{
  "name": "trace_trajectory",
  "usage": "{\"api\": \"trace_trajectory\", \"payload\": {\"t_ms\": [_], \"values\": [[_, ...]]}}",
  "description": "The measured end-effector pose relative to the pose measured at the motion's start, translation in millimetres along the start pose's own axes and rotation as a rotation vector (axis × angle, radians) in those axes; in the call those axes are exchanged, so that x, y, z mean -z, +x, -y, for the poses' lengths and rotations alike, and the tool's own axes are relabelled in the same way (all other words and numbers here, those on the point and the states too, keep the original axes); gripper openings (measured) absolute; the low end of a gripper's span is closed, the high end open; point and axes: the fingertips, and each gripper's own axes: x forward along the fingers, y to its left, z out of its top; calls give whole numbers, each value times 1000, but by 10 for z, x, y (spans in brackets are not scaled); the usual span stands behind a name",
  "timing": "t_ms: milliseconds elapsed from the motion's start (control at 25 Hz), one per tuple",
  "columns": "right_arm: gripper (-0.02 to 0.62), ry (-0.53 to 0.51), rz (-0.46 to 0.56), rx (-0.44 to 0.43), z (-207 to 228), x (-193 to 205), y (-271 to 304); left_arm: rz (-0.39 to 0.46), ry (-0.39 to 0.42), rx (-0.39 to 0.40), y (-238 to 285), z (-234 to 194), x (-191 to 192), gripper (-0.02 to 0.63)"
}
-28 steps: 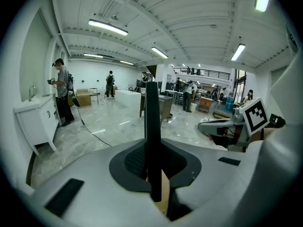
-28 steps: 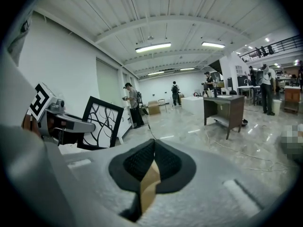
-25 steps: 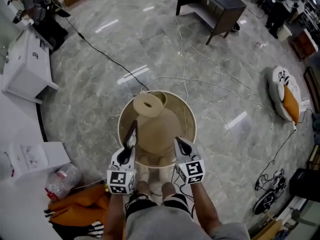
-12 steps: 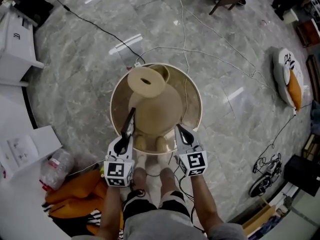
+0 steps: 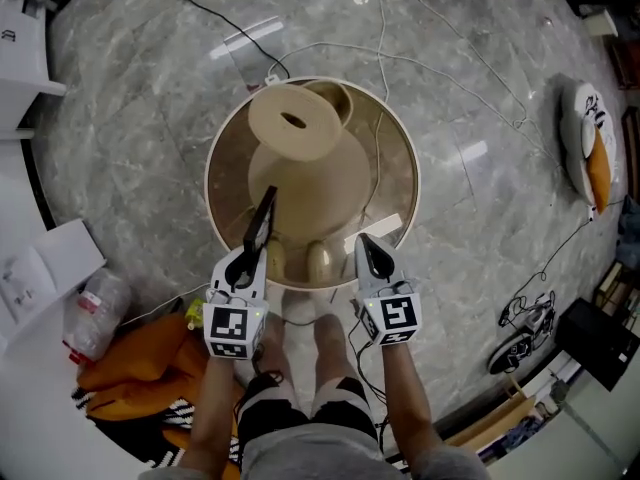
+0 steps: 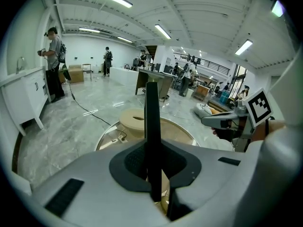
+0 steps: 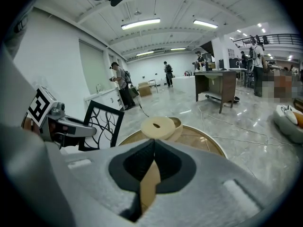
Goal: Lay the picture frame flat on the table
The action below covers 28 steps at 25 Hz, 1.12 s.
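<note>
The picture frame [image 5: 262,223] is black and thin, and I see it edge-on in the head view, standing upright over the near part of the round table [image 5: 213,143]. In the right gripper view the frame [image 7: 100,126] shows a black branch pattern. My left gripper [image 5: 244,265] is shut on its lower edge, and the frame [image 6: 152,122] rises as a thin bar between the jaws. My right gripper [image 5: 369,248] hovers at the table's near rim, beside the frame, jaws together with nothing in them.
A beige cone-shaped piece with a holed disc on top [image 5: 296,123] fills the table's middle. A white strip [image 5: 372,228] lies near the right gripper. On the floor are cables [image 5: 470,78], an orange cloth [image 5: 130,378], a bottle [image 5: 88,316], shoes [image 5: 520,333] and a cushion [image 5: 590,148].
The view has closed in on the table, which now looks larger and nearer. Both grippers have come forward over its near rim, and the frame stays upright in the left gripper.
</note>
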Motion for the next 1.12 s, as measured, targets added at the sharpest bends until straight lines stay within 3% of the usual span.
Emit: {"api": "trace_trajectory", "payload": {"t_ms": [680, 1120], "values": [[-2, 8, -72, -32, 4, 921, 501, -110, -34, 37, 575, -12, 1065, 51], [-2, 48, -119, -40, 59, 1422, 582, -165, -64, 60, 752, 111, 1560, 51]]}}
